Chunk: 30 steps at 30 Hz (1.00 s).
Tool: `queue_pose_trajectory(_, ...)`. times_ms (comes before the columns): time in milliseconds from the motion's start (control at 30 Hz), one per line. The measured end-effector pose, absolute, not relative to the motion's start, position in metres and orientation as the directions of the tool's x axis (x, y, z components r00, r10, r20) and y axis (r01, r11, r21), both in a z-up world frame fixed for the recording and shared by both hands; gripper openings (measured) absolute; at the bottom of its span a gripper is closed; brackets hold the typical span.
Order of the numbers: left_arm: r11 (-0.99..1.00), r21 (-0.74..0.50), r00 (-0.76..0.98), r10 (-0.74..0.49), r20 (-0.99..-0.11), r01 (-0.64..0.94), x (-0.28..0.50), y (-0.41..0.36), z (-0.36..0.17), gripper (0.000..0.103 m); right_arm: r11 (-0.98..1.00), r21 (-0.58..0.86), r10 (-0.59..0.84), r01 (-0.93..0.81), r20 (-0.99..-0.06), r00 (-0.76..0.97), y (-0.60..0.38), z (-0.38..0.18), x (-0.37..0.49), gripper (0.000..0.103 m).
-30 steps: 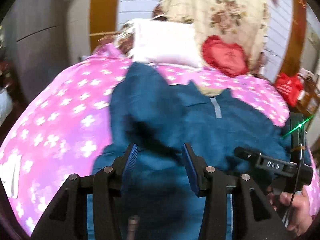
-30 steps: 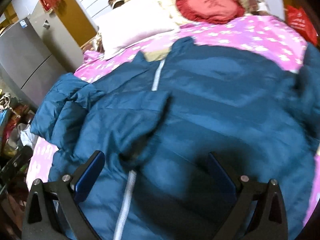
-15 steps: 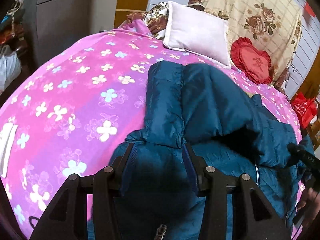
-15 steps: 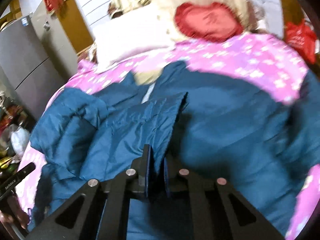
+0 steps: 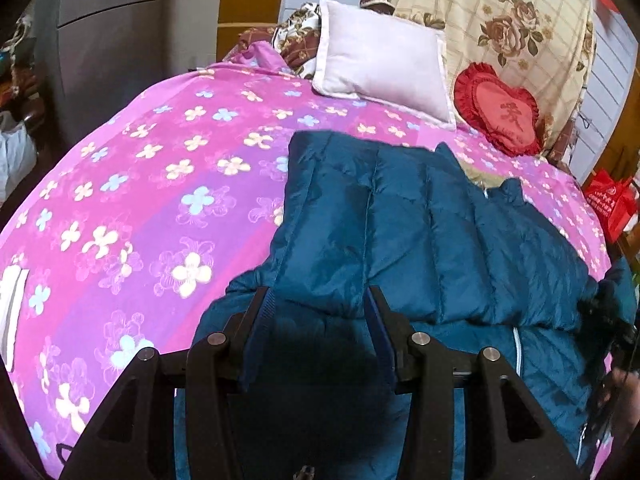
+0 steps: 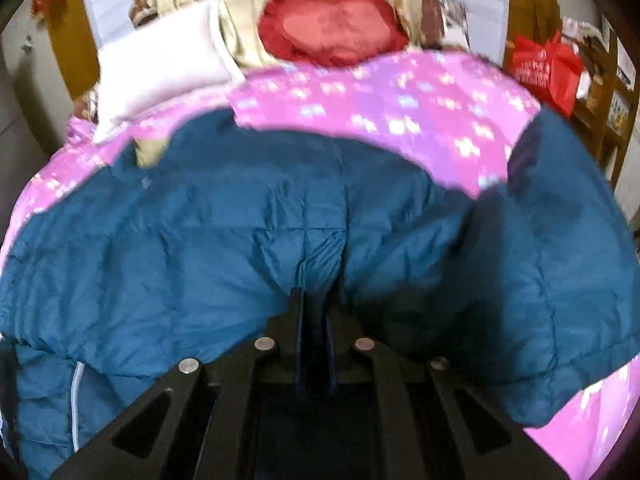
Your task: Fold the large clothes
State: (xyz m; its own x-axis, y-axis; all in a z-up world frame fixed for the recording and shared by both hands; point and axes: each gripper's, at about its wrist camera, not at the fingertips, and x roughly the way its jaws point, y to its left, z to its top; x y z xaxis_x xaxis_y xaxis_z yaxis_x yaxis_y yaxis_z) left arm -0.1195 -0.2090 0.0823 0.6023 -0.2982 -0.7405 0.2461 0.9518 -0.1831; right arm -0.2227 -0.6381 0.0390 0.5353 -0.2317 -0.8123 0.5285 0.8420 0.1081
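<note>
A large blue padded jacket (image 5: 420, 232) lies spread on a pink flowered bedcover (image 5: 160, 184). One sleeve is folded up over its body. My left gripper (image 5: 318, 312) sits at the near edge of that folded part, its jaws half apart with the thick fold pressed between the pads. In the right wrist view the jacket (image 6: 200, 240) fills the foreground. My right gripper (image 6: 320, 300) is shut on a pinch of its fabric, which bunches up at the fingertips. The white zipper (image 6: 74, 396) shows at the lower left.
A white pillow (image 5: 380, 64) and a red heart cushion (image 5: 500, 112) lean at the head of the bed, against a flowered blanket. A red bag (image 6: 544, 68) stands by shelves on the right. A grey cabinet (image 5: 108, 40) rises on the left.
My right gripper's jaws went from wide apart to shut on the jacket, and it moved across the jacket. The left view swung round onto the folded sleeve.
</note>
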Motion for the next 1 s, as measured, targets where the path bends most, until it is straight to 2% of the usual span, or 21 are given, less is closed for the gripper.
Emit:
queue_pose_trajectory(100, 0.950, -0.186, 0.620, -0.305, -0.723, 0.250, -0.115, -0.213, 0.089, 0.028, 0.837, 0.148, -0.199, 0.527, -0.814, 0.545, -0.639, 0.049, -0.234, 0.011)
queue_pose_trajectory(200, 0.947, -0.185, 0.635, -0.314, -0.705, 0.263, -0.109, -0.224, 0.094, 0.028, 0.809, 0.246, -0.169, 0.533, -0.771, 0.613, -0.645, 0.069, -0.252, 0.032)
queue_pose_trajectory(233, 0.947, -0.178, 0.638, -0.314, -0.704, 0.269, -0.106, -0.230, 0.093, 0.028, 0.805, 0.263, -0.173, 0.533, -0.755, 0.633, -0.644, 0.075, -0.256, 0.045)
queue_pose_trajectory(267, 0.946, -0.171, 0.638, -0.313, -0.703, 0.276, -0.103, -0.237, 0.092, 0.028, 0.807, 0.270, -0.177, 0.525, -0.738, 0.651, -0.641, 0.081, -0.257, 0.054)
queue_pose_trajectory(300, 0.946, -0.167, 0.639, -0.313, -0.703, 0.279, -0.101, -0.242, 0.091, 0.028, 0.821, 0.262, -0.179, 0.508, -0.726, 0.664, -0.636, 0.086, -0.253, 0.057)
queue_pose_trajectory(500, 0.944, -0.096, 0.653, -0.290, -0.700, 0.316, -0.084, -0.277, 0.076, 0.028, 0.902, 0.210, -0.109, 0.378, -0.736, 0.669, -0.606, 0.075, -0.208, 0.058)
queue_pose_trajectory(800, 0.938, -0.087, 0.623, -0.290, -0.727, 0.335, -0.068, -0.294, 0.048, 0.028, 0.920, 0.057, -0.203, 0.389, -0.778, 0.595, -0.607, 0.032, -0.164, 0.058)
queue_pose_trajectory(933, 0.937, -0.098, 0.614, -0.297, -0.731, 0.336, -0.067, -0.293, 0.044, 0.028, 0.925, -0.026, -0.252, 0.379, -0.790, 0.560, -0.595, 0.034, -0.163, 0.058)
queue_pose_trajectory(1000, 0.937, -0.103, 0.613, -0.300, -0.731, 0.335, -0.068, -0.293, 0.043, 0.028, 0.927, -0.013, -0.238, 0.375, -0.793, 0.561, -0.592, 0.042, -0.170, 0.058)
